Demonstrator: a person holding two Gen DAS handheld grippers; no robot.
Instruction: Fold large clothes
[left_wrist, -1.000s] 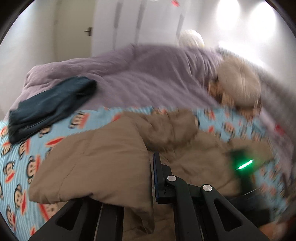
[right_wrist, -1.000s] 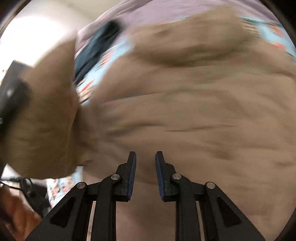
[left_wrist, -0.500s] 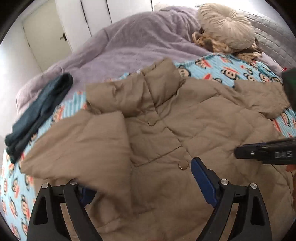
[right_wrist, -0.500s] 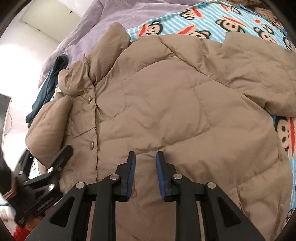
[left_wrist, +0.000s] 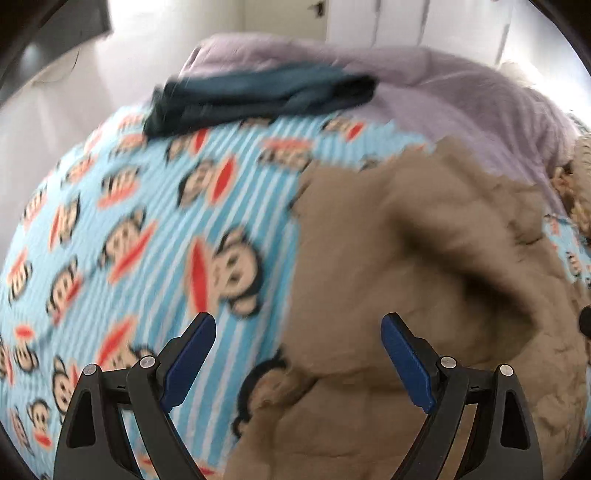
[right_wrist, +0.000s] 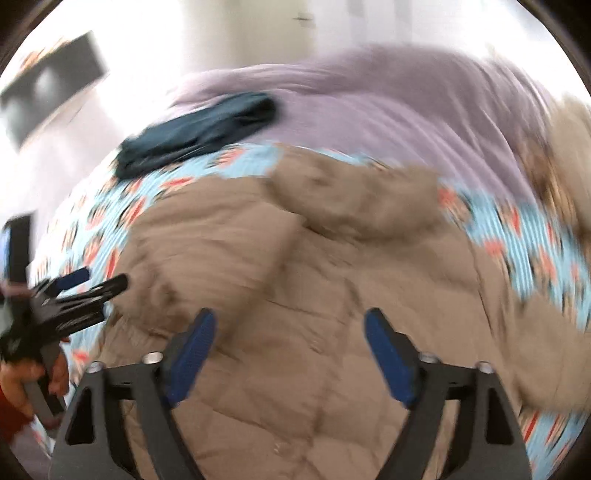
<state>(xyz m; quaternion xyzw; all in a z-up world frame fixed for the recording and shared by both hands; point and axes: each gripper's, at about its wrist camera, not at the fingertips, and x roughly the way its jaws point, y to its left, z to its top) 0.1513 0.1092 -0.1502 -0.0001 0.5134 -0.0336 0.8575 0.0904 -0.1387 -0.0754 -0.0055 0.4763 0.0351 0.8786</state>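
Observation:
A large tan puffer jacket (right_wrist: 332, 314) lies spread on the bed, collar toward the far side; its left sleeve is folded in over the body. In the left wrist view the jacket (left_wrist: 424, 277) fills the right half. My left gripper (left_wrist: 299, 354) is open and empty above the jacket's left edge; it also shows in the right wrist view (right_wrist: 79, 288) at the left. My right gripper (right_wrist: 290, 350) is open and empty above the jacket's middle. Both views are motion-blurred.
The bed has a blue striped monkey-print blanket (left_wrist: 129, 240) and a lilac duvet (left_wrist: 443, 96) behind. A folded dark teal garment (left_wrist: 258, 96) lies at the far left. A beige round cushion (right_wrist: 569, 147) sits at the right. White closet doors stand behind.
My left gripper swung left off the jacket toward the blanket. My right gripper opened from nearly shut and tilted up toward the collar. The jacket's left sleeve stays folded in.

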